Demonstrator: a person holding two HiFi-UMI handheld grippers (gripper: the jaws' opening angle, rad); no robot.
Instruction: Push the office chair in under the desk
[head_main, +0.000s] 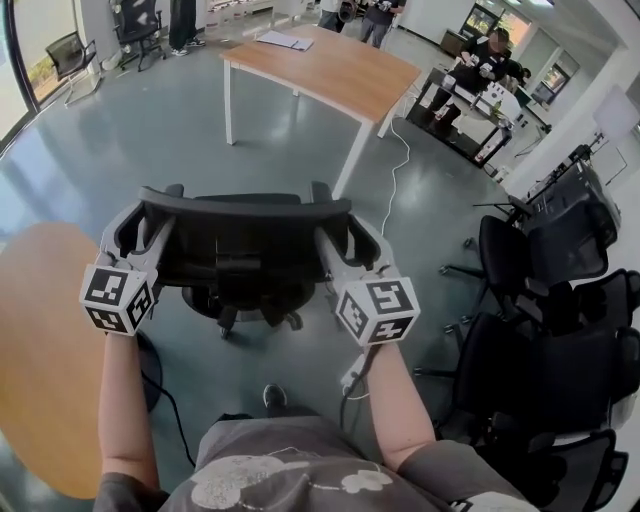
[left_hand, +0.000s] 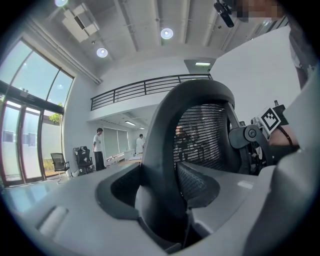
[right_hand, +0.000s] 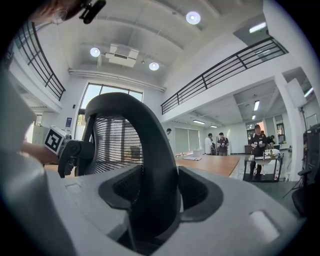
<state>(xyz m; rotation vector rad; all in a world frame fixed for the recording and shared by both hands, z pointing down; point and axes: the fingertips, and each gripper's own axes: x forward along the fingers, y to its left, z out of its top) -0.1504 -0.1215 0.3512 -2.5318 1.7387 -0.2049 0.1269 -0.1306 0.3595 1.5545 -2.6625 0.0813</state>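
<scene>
While the person stands directly behind the office chair (head_main: 245, 250), both claws clasp the top rim of its black mesh backrest. The left claw (head_main: 148, 225) holds the rim at the chair's left corner. Its jaws stand fairly wide, and the thick frame fills the notch between them. The right claw (head_main: 345, 235) holds the chair's right corner in the same way, jaws parted widely around the frame and pressed on it. The chair rests on the grey floor (head_main: 150, 130), seat facing away from the person. The rectangular wooden surface (head_main: 330, 70) stands beyond the chair and well apart from it, so the chair is not under it. Papers (head_main: 285, 40) lie at that surface's far end. A white cable (head_main: 395, 170) trails over the floor ahead and right of the chair. Black chairs (head_main: 540, 300) cluster to the chair's right. A curved wooden surface (head_main: 40, 340) lies to the chair's left and rear.
</scene>
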